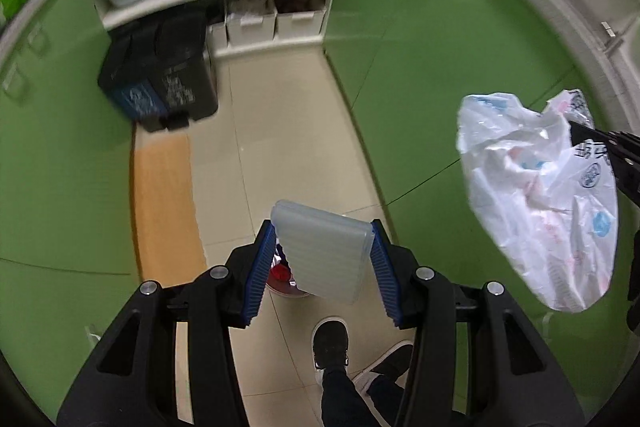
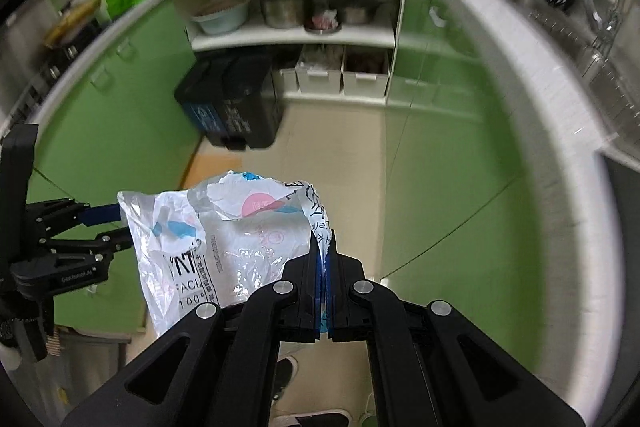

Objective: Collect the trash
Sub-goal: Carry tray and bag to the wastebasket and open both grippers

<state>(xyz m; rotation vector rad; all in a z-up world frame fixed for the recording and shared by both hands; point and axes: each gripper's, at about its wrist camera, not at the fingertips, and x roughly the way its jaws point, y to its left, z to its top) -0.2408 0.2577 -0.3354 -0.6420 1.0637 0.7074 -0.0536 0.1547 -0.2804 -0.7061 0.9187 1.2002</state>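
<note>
Left gripper (image 1: pixel 324 251) I see clamped on a translucent ribbed plastic box (image 1: pixel 322 253); right gripper (image 2: pixel 323 247) pinches shut the crumpled white printed plastic bag (image 2: pixel 224 239).

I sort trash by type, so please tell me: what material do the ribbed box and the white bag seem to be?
Ribbed box: probably plastic, since it is translucent, pale blue and matte.
White bag: thin plastic film, since it is crinkled, glossy, printed and partly see-through.

Pots (image 2: pixel 282 11), bowl (image 2: pixel 220 17) on shelf; white bins (image 2: pixel 342 77) below; orange mat (image 1: pixel 166 207).
</note>
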